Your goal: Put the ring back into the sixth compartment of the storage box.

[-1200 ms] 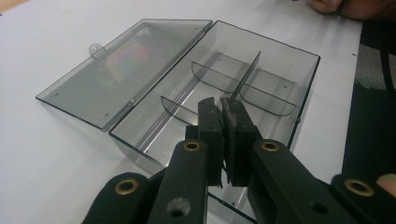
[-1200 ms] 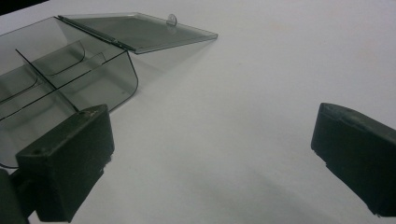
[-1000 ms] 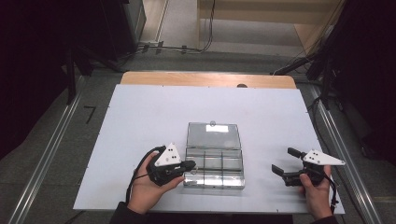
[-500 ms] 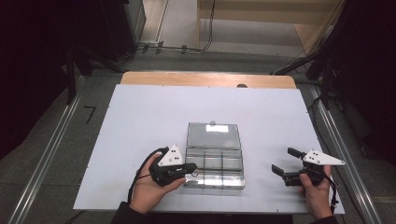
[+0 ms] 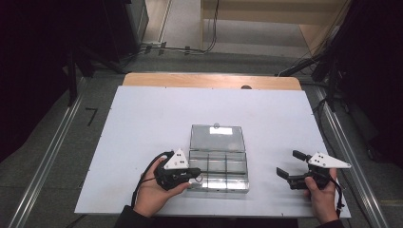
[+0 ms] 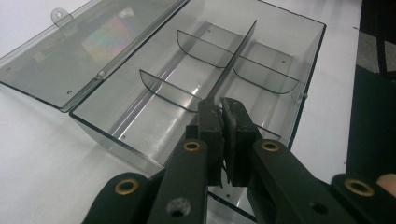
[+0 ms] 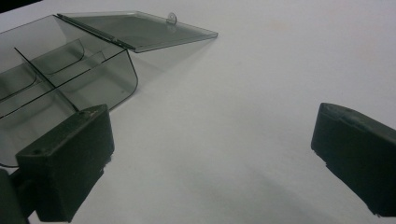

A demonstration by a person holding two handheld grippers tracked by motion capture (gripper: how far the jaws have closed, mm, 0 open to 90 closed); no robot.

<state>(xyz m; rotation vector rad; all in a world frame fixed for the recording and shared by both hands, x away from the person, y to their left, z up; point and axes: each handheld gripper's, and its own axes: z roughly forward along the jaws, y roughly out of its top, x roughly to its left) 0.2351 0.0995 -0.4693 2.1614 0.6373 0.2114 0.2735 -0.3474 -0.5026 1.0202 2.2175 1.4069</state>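
Plainly, no brand, label or writing can be read anywhere; the nearest thing to a mark is a pale, rainbow-tinted patch of glare on the lid of the clear plastic box. That box sits on the white table, a little nearer the person than the middle, with the lid swung fully open and lying flat on the far side. The left gripper is at the box's left end, its jaws pressed together with nothing visible between them. In the left gripper view the tips reach over the box's near wall and sit at the long centre divider, close to one of the curved cross dividers; whether they touch the plastic is hard to tell. The right gripper rests well apart from the box, off to its right, with its jaws spread wide and only bare table between them; its own view shows the box's rounded corner beyond one jaw. The box is smoky, see-through, rectangular with rounded corners, split lengthwise by one straight wall and crosswise by low arched walls into compartments, all of them empty. A small hanging tab sticks out from the lid's free edge.
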